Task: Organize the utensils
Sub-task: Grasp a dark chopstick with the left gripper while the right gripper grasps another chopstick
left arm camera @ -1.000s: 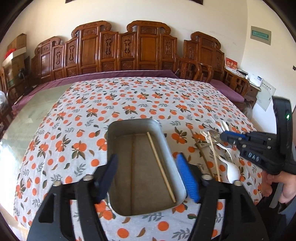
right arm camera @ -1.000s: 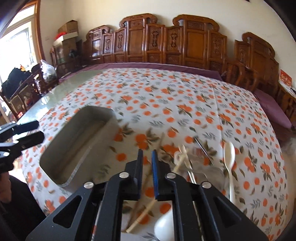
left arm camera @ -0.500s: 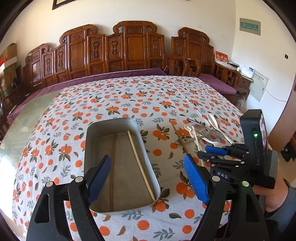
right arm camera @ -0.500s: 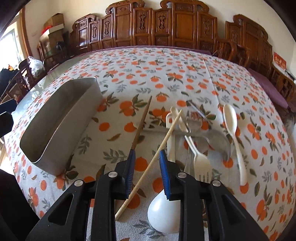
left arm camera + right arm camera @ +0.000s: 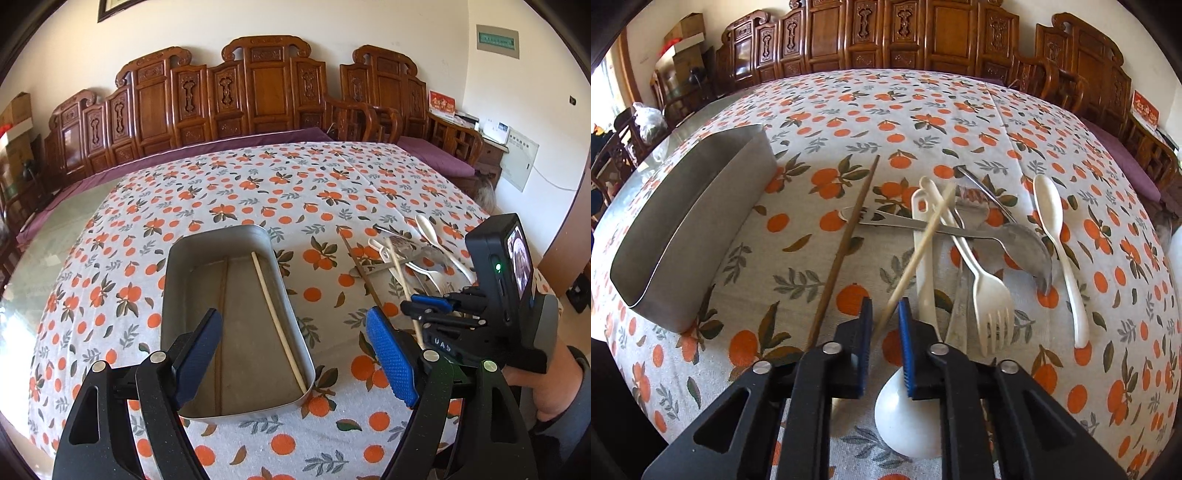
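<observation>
My right tool (image 5: pixel 884 325) sits low in the middle of the right wrist view, its two blue pads a narrow gap apart with the near end of the pale chopstick (image 5: pixel 916 256) running up between them; I cannot tell whether the pads touch it yet, so I judge the step in hand to be closing on this chopstick. It lies slanted over the heap of utensils at centre right: a white fork (image 5: pixel 988 295), a metal spoon (image 5: pixel 1023 243), a white spoon (image 5: pixel 1058 243) and a white ladle (image 5: pixel 910 417) whose bowl shows under my fingers. The dark chopstick (image 5: pixel 842 254) lies just left of it on the orange-print surface (image 5: pixel 849 110). My left tool (image 5: pixel 295 354) hangs wide apart and empty at the bottom of the left wrist view, over the near end of the metal tray (image 5: pixel 173 266), which holds a pale chopstick already. Next, I think, I must squeeze shut, lift without dragging the fork along, and carry the stick left to the tray.
</observation>
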